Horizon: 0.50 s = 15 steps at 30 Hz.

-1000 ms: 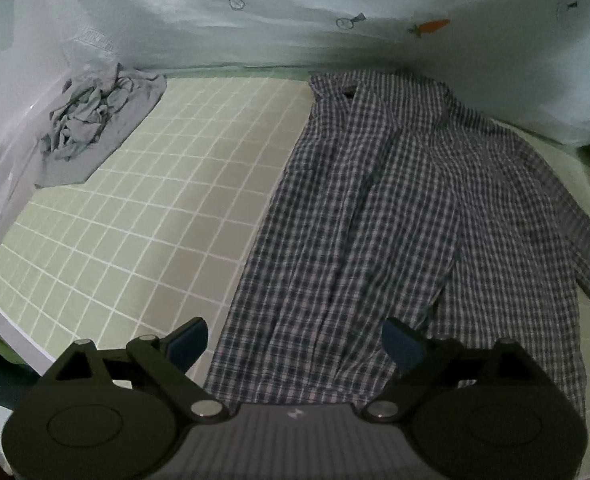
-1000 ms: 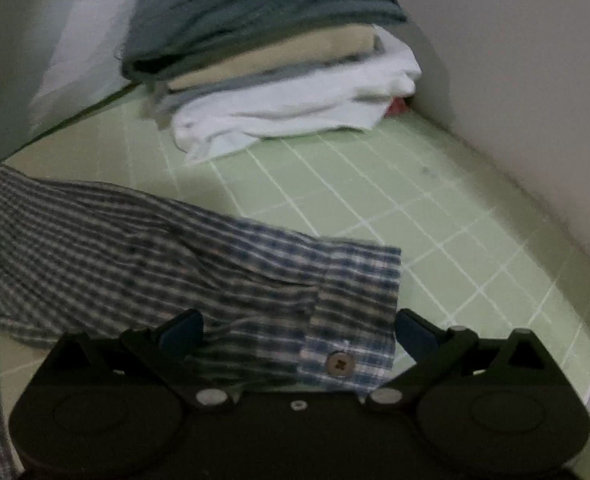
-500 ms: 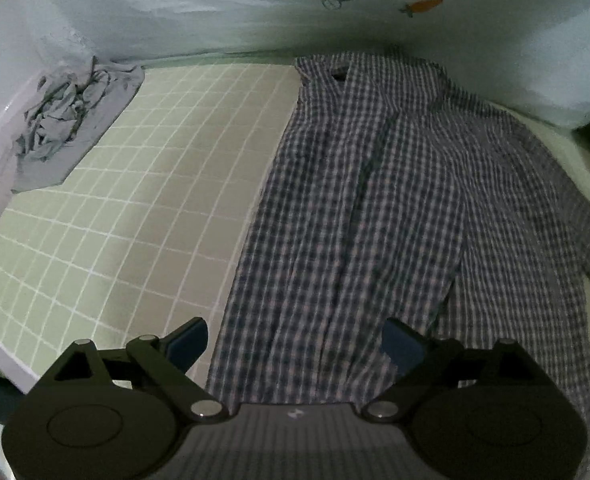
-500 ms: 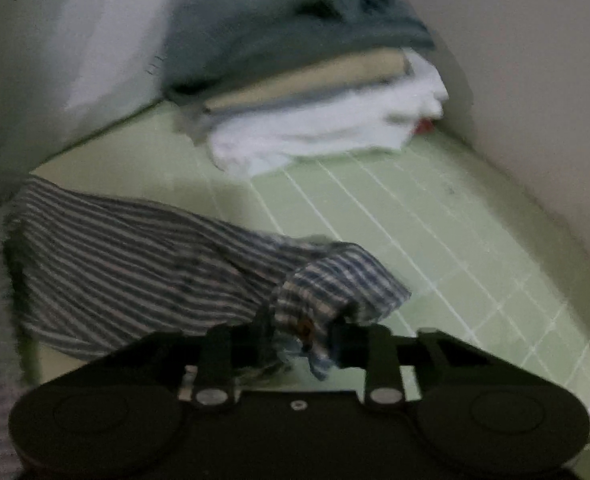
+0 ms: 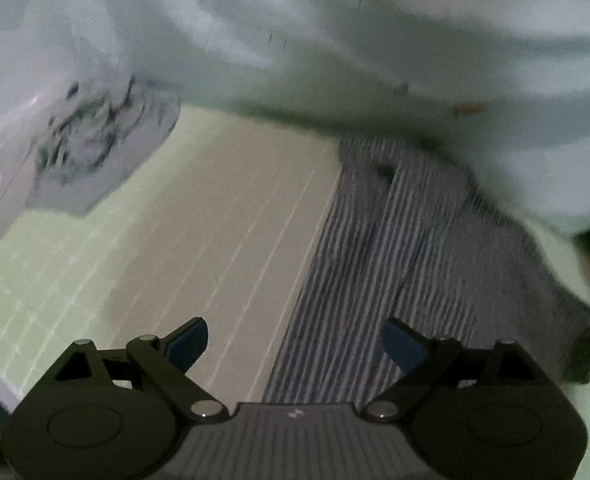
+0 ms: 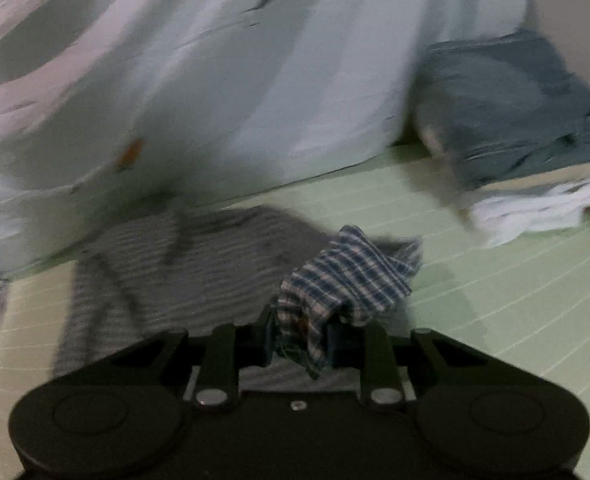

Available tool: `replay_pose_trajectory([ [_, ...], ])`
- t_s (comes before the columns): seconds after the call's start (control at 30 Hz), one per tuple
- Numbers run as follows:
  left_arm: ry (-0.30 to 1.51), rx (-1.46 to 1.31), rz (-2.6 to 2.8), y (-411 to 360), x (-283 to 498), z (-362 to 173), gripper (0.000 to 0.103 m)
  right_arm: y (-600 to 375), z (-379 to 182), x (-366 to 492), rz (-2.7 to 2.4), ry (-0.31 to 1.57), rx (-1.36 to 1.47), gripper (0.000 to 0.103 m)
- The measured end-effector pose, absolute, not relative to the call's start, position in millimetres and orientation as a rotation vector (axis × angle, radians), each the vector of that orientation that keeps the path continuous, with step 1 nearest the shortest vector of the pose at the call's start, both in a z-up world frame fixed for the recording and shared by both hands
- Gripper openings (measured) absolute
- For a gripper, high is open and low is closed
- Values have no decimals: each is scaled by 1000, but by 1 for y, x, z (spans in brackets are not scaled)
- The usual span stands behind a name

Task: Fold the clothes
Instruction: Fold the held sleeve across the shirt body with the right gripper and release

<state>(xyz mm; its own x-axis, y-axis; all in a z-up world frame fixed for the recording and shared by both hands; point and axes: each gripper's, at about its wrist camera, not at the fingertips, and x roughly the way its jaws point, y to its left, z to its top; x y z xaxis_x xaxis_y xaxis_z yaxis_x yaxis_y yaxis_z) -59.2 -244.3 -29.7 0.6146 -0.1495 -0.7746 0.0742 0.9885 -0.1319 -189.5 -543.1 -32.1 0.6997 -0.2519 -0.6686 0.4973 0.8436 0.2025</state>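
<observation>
A blue plaid shirt (image 5: 395, 248) lies spread on the green checked mat (image 5: 215, 220), blurred by motion. My left gripper (image 5: 295, 330) is open and hovers over the shirt's left edge, nothing between its fingers. In the right wrist view my right gripper (image 6: 301, 340) is closing, its pads pressed on the plaid sleeve cuff (image 6: 347, 276). The cuff is bunched and lifted off the mat. The shirt's body (image 6: 199, 264) lies beyond it to the left.
A stack of folded clothes (image 6: 527, 152) sits at the back right. A crumpled grey garment (image 5: 95, 148) lies at the back left. A pale blue blanket (image 5: 335, 40) is heaped along the far side, with a wall at the right.
My right gripper closed on the sleeve cuff, lifted it and swung left toward the shirt's body. My left gripper stayed open and moved forward along the shirt's left edge toward the collar.
</observation>
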Motion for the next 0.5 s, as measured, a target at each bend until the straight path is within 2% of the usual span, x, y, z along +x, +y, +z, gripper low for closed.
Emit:
replay_pose_trajectory([
  [0.17,887,-87,-149,-249,-39,-33,95,-485,-53,-166,-239,740,315,28],
  [0.2,898,-73,-160,-251,-37,-34,95,-474,-57,-161,-204,753,287,35],
  [0.33,899,-11,-186,-264,-36,-43,95,-458,-65,-171,-150,777,285,52],
  [0.4,934,-22,-190,-274,-36,-52,95,-459,-66,-186,-184,781,278,74],
  [0.47,964,-31,-215,-286,-38,-61,95,-470,-70,-203,-252,785,285,83],
  [0.5,966,-12,-235,-294,-40,-64,95,-478,-72,-211,-292,787,293,85],
])
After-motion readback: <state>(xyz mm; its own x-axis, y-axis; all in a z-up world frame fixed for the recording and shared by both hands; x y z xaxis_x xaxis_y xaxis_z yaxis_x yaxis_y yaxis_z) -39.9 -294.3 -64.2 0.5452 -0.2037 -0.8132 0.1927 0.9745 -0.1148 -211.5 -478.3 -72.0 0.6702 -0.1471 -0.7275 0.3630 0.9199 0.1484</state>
